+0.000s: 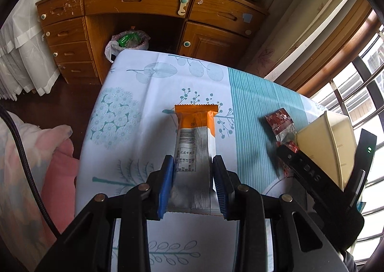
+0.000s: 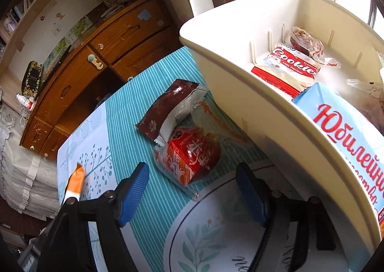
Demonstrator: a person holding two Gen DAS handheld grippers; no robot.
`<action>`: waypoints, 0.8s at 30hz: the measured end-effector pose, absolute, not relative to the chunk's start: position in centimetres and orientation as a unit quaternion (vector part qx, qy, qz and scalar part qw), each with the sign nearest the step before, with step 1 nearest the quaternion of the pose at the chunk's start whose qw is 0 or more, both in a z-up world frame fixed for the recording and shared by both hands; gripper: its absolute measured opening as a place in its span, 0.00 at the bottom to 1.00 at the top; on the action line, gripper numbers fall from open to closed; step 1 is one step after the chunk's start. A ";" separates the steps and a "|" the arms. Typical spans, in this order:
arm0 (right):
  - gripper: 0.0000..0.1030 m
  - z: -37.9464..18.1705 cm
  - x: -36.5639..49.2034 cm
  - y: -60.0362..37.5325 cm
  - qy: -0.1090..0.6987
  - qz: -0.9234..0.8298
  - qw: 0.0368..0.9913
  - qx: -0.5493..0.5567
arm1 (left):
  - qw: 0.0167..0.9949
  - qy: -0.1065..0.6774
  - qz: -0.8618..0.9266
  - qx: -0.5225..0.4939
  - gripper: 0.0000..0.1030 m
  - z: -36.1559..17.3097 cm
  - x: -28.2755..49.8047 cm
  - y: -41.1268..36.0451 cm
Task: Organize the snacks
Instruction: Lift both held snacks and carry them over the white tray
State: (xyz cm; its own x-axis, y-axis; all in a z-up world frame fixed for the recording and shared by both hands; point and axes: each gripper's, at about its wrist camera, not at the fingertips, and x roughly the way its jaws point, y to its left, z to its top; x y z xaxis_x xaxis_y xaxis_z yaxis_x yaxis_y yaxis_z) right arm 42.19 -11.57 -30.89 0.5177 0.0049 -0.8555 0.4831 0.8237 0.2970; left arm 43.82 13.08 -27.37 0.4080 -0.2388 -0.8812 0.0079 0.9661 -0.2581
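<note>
Orange-and-silver snack bar point(image 1: 194, 151) is held between the closed jaws of the left gripper point(image 1: 192, 171), left of the cream bin point(image 2: 240, 103); right gripper point(image 2: 192, 190), jaws wide and empty, is poised before the red packet point(image 2: 192, 154) beside that bin, both judged due for transfer into it.

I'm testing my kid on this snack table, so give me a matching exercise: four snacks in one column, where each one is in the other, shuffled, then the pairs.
1. orange bar
2. Cookies pack
3. brown wrapper
4. blue box

A. on the tablecloth beside the bin
B. in the left claw
C. in the cream bin, far end
D. in the bin, near end

1-B, 2-C, 3-A, 4-D
</note>
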 end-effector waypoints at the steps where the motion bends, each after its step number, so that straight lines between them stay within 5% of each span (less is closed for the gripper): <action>1: 0.75 -30.9 42.4 -11.3 0.469 -0.146 0.834 0.252 | 0.831 0.541 -0.074 -0.110 0.30 -27.4 43.6 13.2; 16: 0.74 -31.7 43.4 -9.4 0.458 -0.180 0.856 0.159 | 0.818 0.559 -0.069 -0.116 0.30 -27.2 40.2 13.7; 24: 0.61 -31.2 43.0 -9.7 0.431 -0.157 0.875 0.156 | 0.821 0.556 -0.064 -0.116 0.30 -26.6 39.3 13.8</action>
State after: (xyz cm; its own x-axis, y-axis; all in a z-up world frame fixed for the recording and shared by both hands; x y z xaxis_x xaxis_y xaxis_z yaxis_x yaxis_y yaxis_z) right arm 43.04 -9.67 -31.23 0.5794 -0.1395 -0.8030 0.4084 0.9023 0.1379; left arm 39.27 13.76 -26.62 0.3740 -0.2341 -0.8974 -0.0231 0.9650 -0.2613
